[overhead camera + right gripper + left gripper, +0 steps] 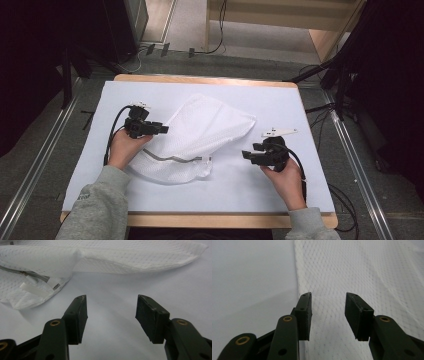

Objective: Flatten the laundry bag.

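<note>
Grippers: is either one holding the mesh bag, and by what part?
Nothing is held. Left gripper is open over the mesh bag; right gripper is open beside it.

A wooden table (150, 78) carries a white sheet (280, 107) and mesh bag (210, 125).

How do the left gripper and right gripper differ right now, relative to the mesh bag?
The left gripper hovers over the mesh bag, its jaws above the bag's left edge; the right gripper is off the bag, over bare white table cover. The left gripper points right, the right gripper points left toward the bag's zipper end. Both are open and hold nothing.
</note>
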Demonstrator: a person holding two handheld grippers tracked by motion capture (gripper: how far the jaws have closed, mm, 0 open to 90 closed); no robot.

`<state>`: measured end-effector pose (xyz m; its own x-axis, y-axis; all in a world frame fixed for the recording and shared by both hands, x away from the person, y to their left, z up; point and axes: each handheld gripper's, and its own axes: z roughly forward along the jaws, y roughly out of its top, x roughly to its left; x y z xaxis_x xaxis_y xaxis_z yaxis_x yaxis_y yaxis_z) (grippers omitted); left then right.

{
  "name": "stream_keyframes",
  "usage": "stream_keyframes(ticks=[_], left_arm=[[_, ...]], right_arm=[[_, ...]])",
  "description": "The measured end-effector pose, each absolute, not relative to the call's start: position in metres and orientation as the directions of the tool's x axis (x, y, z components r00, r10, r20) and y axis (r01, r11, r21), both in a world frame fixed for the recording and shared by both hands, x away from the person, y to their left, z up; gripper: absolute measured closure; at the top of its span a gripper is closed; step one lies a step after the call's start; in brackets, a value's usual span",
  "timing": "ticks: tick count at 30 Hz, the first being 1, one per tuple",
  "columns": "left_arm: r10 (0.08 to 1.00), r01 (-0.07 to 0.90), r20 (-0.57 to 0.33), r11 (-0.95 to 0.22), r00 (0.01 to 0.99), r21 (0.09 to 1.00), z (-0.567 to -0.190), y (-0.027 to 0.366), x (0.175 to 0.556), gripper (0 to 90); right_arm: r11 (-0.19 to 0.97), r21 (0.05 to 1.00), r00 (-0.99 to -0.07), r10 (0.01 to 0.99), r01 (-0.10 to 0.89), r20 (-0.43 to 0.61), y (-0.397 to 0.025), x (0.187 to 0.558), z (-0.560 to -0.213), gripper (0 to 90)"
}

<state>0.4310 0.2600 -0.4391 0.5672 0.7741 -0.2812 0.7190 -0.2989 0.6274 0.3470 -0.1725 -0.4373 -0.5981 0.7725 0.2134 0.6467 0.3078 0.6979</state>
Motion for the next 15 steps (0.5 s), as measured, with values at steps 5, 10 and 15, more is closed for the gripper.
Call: stream_keyframes(ticks=[5,10,15], left_arm=[[0.795,0.731,-0.262,-0.302,0.547,0.612,-0.449,0.258,0.440,56.4],[0.800,0.734,-0.251,-0.312,0.545,0.603,-0.453,0.254,0.443,63.6],[0.804,0.734,-0.230,-0.329,0.548,0.594,-0.454,0.253,0.443,79.9]], right_arm=[[0.305,0.689,-0.591,0.776,0.658,0.221,-0.172,0.343,-0.439,43.5],[0.319,0.675,-0.593,0.775,0.665,0.217,-0.170,0.342,-0.443,43.4],[0.332,0.668,-0.600,0.770,0.666,0.216,-0.168,0.341,-0.444,43.7]])
